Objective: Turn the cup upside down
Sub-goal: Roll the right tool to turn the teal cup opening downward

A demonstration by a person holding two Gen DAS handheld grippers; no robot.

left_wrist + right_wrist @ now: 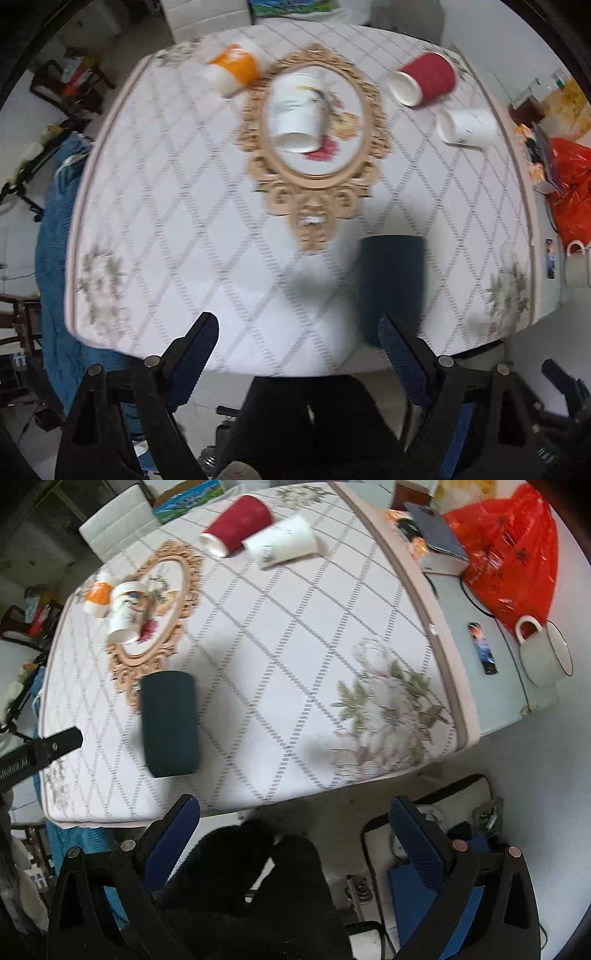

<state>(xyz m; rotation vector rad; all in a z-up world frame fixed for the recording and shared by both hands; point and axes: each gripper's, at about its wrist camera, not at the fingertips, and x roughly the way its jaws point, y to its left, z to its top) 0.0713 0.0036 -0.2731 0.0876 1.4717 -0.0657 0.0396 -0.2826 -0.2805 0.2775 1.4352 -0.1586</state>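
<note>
1. Closest in: both grippers sit back off the near edge of the table. The left gripper (297, 332) has its jaws spread wide with nothing between them, and the right gripper (295, 814) is just as wide and empty, out over the floor.
2. Next up is the dark green cup (391, 286). It looks to be standing bottom-up on the quilted table cover (221, 258), near the front edge, just ahead of the left gripper's right-hand finger. It's blurry, so I can't tell if finger and cup touch.
3. Mid-table there's an ornate tan oval frame mat (312, 184), and a white floral cup (297, 112) lies on its side inside it, mouth toward the camera.
4. Far left, an orange-and-white cup (232, 68) lies tipped over, just beside the mat.
5. Far right, a red cup (424, 77) lies on its side, with a plain white cup (467, 125) next to it, also down.
6. Off the cover to the right: a red plastic bag (513, 550) and a white enamel mug (543, 653).
</note>
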